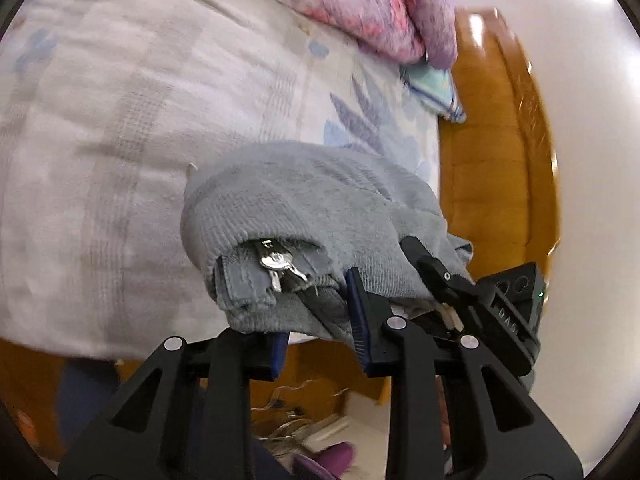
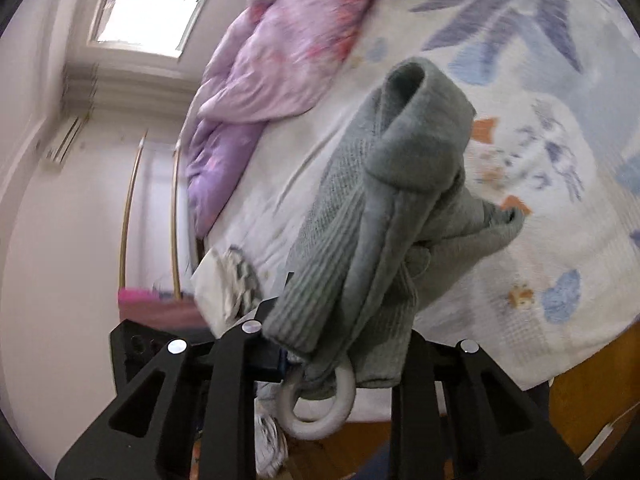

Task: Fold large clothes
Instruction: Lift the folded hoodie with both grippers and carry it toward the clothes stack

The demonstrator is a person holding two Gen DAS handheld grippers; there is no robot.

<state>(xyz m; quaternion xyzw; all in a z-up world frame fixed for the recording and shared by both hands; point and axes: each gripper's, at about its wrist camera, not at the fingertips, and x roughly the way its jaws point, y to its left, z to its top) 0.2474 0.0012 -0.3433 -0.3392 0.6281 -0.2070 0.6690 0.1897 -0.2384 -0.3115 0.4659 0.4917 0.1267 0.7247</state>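
A grey knitted garment with a zipper (image 1: 276, 266) is bunched up and held above the bed. In the left wrist view the garment (image 1: 304, 208) drapes over my left gripper (image 1: 320, 320), whose jaws are closed on its fabric. My right gripper (image 1: 448, 276) shows at the right there, also in the cloth. In the right wrist view the garment (image 2: 380, 208) hangs folded over my right gripper (image 2: 340, 344), shut on it; a white ring (image 2: 320, 404) dangles below.
The bed has a white sheet with blue leaf prints (image 1: 168, 120) (image 2: 540, 160). A pink-purple quilt (image 1: 360, 4) (image 2: 260, 64) lies at its far side. A wooden bed frame (image 1: 492, 168) borders it. A window (image 2: 148, 4) and wall are at left.
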